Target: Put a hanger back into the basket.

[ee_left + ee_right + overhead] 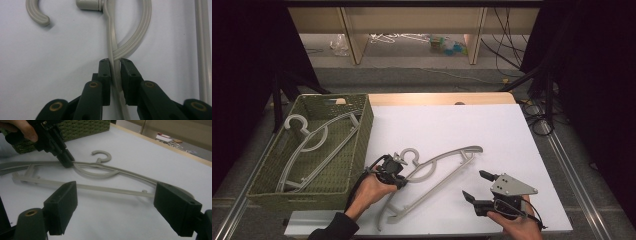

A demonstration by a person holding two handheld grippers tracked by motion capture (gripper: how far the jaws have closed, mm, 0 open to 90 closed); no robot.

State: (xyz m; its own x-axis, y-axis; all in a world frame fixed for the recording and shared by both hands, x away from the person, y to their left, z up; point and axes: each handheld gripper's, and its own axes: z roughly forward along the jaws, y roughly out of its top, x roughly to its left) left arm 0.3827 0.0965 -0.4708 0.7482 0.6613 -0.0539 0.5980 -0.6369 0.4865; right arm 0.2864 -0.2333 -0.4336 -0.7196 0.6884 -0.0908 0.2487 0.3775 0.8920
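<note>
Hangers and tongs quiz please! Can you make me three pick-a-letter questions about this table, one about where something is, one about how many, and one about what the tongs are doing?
1. Where is the green woven basket?
A. at the table's left side
B. at the table's right side
C. on the floor behind the table

2. How many grey hangers are there on the table and in the basket together?
A. one
B. two
C. four

3. What are the left tongs doing?
A. hanging open over the basket
B. pinching the hanger on the table
C. holding a cable

Answers:
1 A, the high view shows the basket by the left edge.
2 B, one hanger in the basket, one on the white tabletop.
3 B, the left gripper view shows both pads pressing on the hanger's thin arm, while the right tongs stand open.
</note>
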